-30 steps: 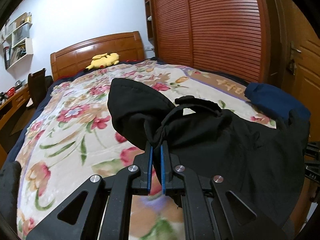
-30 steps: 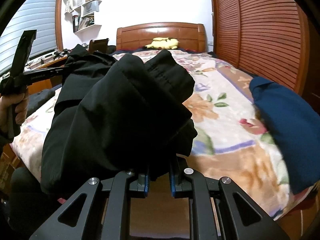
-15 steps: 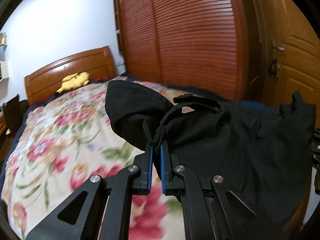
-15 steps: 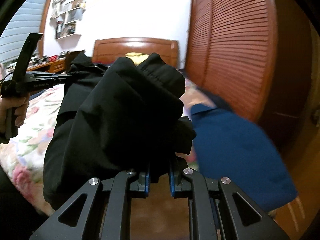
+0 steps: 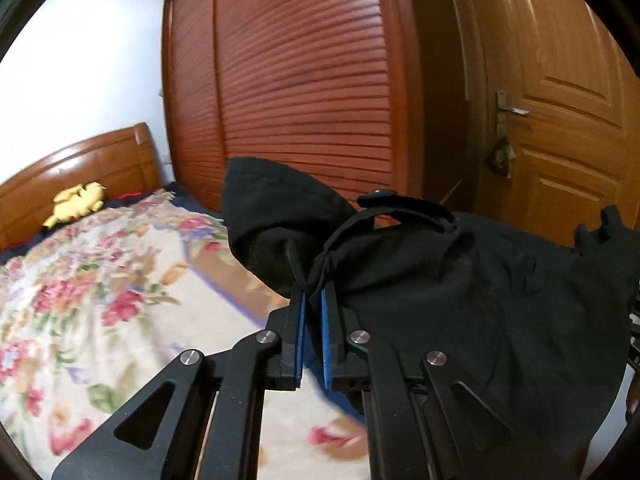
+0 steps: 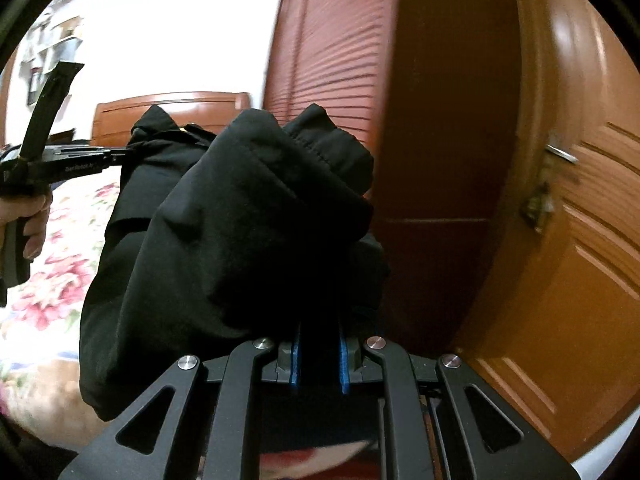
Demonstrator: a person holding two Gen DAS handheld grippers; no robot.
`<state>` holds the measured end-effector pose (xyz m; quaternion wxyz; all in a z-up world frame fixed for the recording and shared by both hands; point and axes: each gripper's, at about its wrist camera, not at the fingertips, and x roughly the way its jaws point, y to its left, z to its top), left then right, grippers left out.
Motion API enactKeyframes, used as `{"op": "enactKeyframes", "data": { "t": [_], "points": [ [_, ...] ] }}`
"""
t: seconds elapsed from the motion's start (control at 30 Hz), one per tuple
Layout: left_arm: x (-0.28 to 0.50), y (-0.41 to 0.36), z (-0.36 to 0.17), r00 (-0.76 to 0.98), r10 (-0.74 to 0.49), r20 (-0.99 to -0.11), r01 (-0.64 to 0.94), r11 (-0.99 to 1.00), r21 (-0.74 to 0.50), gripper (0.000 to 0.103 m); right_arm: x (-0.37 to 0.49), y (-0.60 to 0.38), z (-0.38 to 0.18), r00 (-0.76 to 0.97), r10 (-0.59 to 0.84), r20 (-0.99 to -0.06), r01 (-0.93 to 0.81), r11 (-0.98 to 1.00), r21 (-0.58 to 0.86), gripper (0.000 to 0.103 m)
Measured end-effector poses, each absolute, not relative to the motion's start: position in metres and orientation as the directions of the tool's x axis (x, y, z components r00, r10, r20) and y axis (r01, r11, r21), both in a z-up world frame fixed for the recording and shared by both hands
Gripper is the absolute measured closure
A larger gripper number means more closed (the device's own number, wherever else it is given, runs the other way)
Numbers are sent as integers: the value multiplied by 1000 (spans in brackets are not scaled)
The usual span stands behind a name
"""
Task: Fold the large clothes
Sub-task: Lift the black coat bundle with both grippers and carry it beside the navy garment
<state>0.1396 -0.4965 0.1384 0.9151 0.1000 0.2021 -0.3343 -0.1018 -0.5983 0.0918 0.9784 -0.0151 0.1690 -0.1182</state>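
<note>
While both hand-held grippers point slightly below level toward the wardrobe side of the room, each is clamped on the black jacket (image 5: 460,300), which hangs in the air between them, off the bed (image 5: 100,300).

Left hand-held gripper (image 5: 313,300): blue pads nearly together, a thin bunch of jacket fabric pinched at the tips. Cloth fans up and to the right from the pinch; a strap loop with a snap stands above it.

Right hand-held gripper (image 6: 320,344): pads closed on a thicker wad of the same jacket (image 6: 240,240); fabric bulges up over the fingers and hides the tips, a hemmed edge at the top.

Only in the right wrist view:
- the left hand-held gripper (image 6: 120,156) seen side-on at left, roughly level, its nose buried in the jacket's far edge
- the person's left hand (image 6: 32,220) wrapped around its grip
- wall shelves (image 6: 52,52), blurred

Only in the left wrist view:
- yellow plush toy (image 5: 76,204) on the bed by the wooden headboard (image 5: 80,164)
- floral bedspread (image 5: 80,280) in full, jacket clear above it
- the jacket's spread toward the right frame edge

Both views: louvred wardrobe doors (image 5: 300,80) and panelled room door (image 5: 560,140) with lever handle (image 5: 510,108) behind the jacket. Right wrist view is motion-blurred.
</note>
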Motion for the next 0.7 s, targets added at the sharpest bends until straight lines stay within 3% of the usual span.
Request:
{"op": "enactKeyframes", "data": {
  "t": [0.2, 0.37, 0.43, 0.5, 0.53, 0.57, 0.6, 0.7],
  "points": [
    [132, -537, 105, 729, -481, -487, 634, 742, 218, 95, -100, -607, 61, 862, -245, -445, 271, 963, -6, 89],
    [137, -528, 102, 705, -488, -515, 635, 758, 151, 91, -118, -610, 46, 851, -249, -463, 289, 957, 18, 86],
    [136, -528, 100, 678, -510, -529, 659, 741, 131, 65, -116, -611, 56, 851, -266, -453, 306, 952, 14, 76],
    [132, -522, 101, 670, -535, -515, 670, 734, 109, 50, -118, -614, 65, 853, -306, -423, 331, 943, -14, 68],
    [128, -517, 102, 664, -552, -505, 676, 731, 89, 35, -121, -612, 73, 855, -316, -412, 336, 942, -24, 61],
    [125, -510, 102, 648, -574, -501, 689, 722, 65, 27, -124, -607, 80, 856, -326, -401, 341, 939, -37, 59],
    [121, -507, 99, 637, -588, -498, 698, 714, 50, 20, -129, -601, 88, 861, -334, -382, 342, 938, -51, 57],
    [113, -500, 89, 604, -610, -512, 719, 694, 22, 19, -143, -583, 109, 876, -366, -313, 361, 929, -78, 55]
  ]
}}
